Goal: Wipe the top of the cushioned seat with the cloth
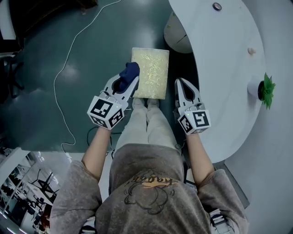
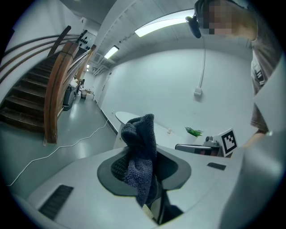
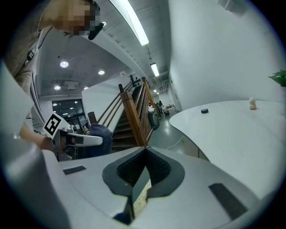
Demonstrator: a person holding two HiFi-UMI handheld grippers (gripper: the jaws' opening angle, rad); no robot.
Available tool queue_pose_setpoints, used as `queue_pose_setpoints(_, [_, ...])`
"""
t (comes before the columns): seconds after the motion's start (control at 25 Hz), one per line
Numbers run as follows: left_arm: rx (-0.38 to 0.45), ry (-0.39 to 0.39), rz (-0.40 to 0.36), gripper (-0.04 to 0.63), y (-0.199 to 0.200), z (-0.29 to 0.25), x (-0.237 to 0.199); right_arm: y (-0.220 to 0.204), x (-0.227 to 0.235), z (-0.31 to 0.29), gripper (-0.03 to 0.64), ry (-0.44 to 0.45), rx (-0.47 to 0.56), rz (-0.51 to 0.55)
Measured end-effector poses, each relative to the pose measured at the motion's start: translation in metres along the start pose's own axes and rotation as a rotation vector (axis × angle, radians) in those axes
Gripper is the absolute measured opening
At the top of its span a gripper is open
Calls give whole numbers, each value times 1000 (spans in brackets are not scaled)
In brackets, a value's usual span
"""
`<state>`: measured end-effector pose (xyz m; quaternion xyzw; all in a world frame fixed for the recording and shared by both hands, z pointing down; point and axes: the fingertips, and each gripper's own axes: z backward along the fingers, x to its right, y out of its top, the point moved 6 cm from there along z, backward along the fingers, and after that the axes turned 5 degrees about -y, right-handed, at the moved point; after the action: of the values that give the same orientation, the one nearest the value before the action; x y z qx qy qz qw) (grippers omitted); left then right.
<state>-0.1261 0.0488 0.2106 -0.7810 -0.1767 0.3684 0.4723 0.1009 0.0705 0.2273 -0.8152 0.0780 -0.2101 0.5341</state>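
The cushioned seat [image 1: 153,73], a yellowish rectangle, stands on the floor just ahead of the person's knees. My left gripper [image 1: 124,82] hovers at its left edge, shut on a dark blue cloth [image 1: 129,71] that bunches up above the jaws. In the left gripper view the cloth [image 2: 139,152] hangs crumpled between the pads. My right gripper [image 1: 179,82] is held off the seat's right side, jaws shut with nothing in them. In the right gripper view, a sliver of the seat [image 3: 142,198] shows below the closed right gripper [image 3: 144,154]; the left gripper [image 3: 80,139] and cloth [image 3: 101,133] appear at left.
A curved white table [image 1: 224,64] fills the right side, with a small potted plant [image 1: 265,89] and a dark disc [image 1: 217,6] on it. A white cable [image 1: 62,73] snakes over the green floor at left. A pale round object [image 1: 176,34] sits under the table's edge.
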Motion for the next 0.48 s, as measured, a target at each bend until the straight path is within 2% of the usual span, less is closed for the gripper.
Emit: queue_pose_setpoints(0.48, [-59, -10, 26, 98, -82, -50, -58, -80, 30, -50, -2, 14, -32, 1])
